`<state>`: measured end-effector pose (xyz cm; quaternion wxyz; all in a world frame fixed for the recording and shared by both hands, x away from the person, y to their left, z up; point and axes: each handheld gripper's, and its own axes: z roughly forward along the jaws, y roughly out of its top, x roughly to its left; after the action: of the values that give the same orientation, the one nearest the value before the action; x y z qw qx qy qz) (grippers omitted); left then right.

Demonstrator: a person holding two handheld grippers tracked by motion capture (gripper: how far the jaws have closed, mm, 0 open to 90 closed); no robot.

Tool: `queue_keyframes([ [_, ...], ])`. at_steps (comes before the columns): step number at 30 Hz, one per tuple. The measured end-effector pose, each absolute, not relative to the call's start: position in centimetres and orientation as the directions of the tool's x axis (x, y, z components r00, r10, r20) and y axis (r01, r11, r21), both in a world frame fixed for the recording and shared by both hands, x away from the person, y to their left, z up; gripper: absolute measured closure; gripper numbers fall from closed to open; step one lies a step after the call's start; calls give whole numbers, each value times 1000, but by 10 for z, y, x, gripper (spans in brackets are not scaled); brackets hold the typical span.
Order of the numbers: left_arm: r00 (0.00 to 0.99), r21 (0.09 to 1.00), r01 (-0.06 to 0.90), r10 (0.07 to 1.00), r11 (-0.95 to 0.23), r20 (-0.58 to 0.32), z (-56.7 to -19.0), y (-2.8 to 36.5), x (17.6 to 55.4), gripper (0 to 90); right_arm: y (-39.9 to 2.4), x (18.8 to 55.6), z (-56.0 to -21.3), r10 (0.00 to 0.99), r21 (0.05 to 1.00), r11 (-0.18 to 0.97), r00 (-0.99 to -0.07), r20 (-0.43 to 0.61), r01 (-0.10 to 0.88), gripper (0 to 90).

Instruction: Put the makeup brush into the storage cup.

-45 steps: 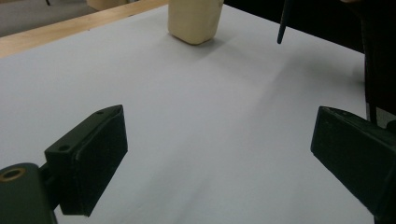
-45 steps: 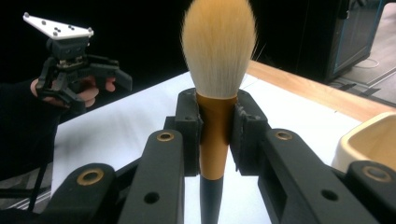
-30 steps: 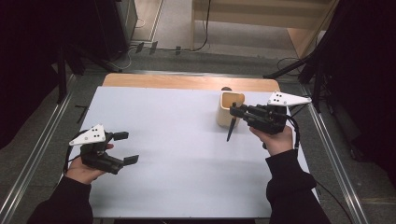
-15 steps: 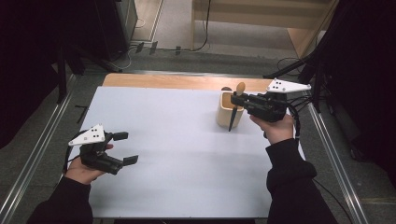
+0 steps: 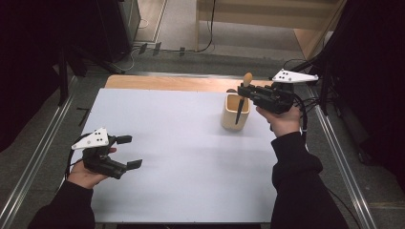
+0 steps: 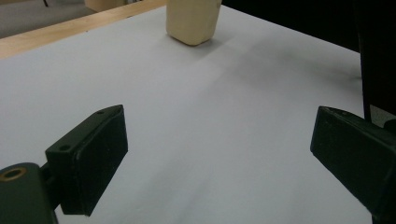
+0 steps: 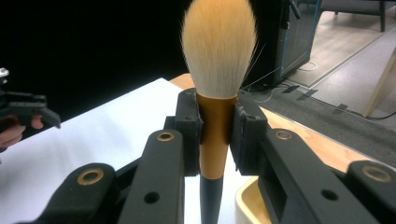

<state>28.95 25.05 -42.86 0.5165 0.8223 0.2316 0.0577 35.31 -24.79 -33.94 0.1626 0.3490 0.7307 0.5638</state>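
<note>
The right gripper [image 7: 215,133] is clenched on a makeup brush [image 7: 215,93], its 2 jaws pressing the copper-coloured ferrule from either side; the bristle head stands above the jaws and the dark handle hangs below them. Just below and to the right of the jaws lies the rim of a pale wooden holder [image 5: 235,112], and in the high view the handle tip sits at or just inside its mouth. Risk, as judged: the handle is not yet settled in the holder, so a tilted descent could knock the tip against the rim and tip the light holder, and an early release could let the top-heavy brush topple out. The left gripper [image 5: 128,151] rests well apart on the white table [image 5: 181,162], its 2 jaws released with bare table between them. Hard to make out: the handle's lower end is cut off in the right gripper view, and whether it touches the holder cannot be told.
</note>
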Motion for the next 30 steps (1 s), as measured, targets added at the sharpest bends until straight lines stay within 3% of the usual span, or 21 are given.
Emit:
queue_keyframes([
  [30, 886, 879, 322, 439, -351, -149, -428, 253, 290, 56, -251, 395, -329, 797, 941, 93, -591, 126, 326, 767],
])
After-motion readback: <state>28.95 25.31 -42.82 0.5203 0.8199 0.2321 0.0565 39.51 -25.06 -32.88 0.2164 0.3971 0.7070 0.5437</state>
